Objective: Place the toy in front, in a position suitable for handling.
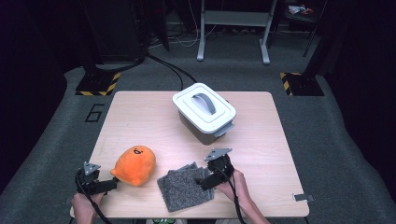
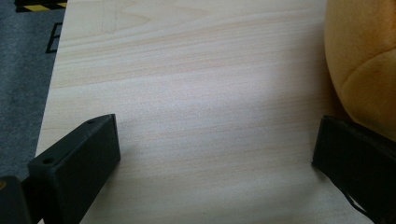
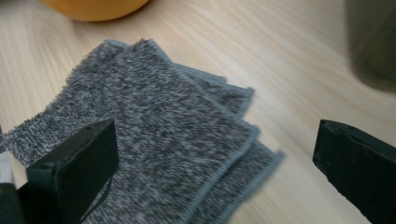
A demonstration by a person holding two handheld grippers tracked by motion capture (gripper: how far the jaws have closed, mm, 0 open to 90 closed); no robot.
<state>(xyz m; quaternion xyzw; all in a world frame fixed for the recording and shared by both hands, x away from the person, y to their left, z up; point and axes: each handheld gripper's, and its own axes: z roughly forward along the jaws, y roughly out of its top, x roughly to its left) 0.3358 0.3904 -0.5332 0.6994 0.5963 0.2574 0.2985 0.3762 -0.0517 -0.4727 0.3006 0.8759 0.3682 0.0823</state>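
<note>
An orange plush toy (image 1: 135,164) sits on the wooden table (image 1: 140,116) near its front left. My left gripper (image 1: 111,183) lies low just left of it, open, with bare wood between its jaws (image 2: 215,135); the plush (image 2: 364,60) bulges against the right jaw. A folded grey terry cloth (image 1: 182,186) lies at the front centre. My right gripper (image 1: 204,179) hovers at the cloth's right edge, open wide, with the cloth's corner (image 3: 154,116) under and between its jaws (image 3: 215,140) and the pads apart from it. The plush (image 3: 93,7) shows beyond the cloth.
A white lidded box with a grey handle (image 1: 204,112) stands at the table's back centre; its dark wall (image 3: 373,46) is blurred. A small grey clip (image 1: 303,197) sits at the front right edge. Bare wood lies to the right. Cables and stands cross the floor behind.
</note>
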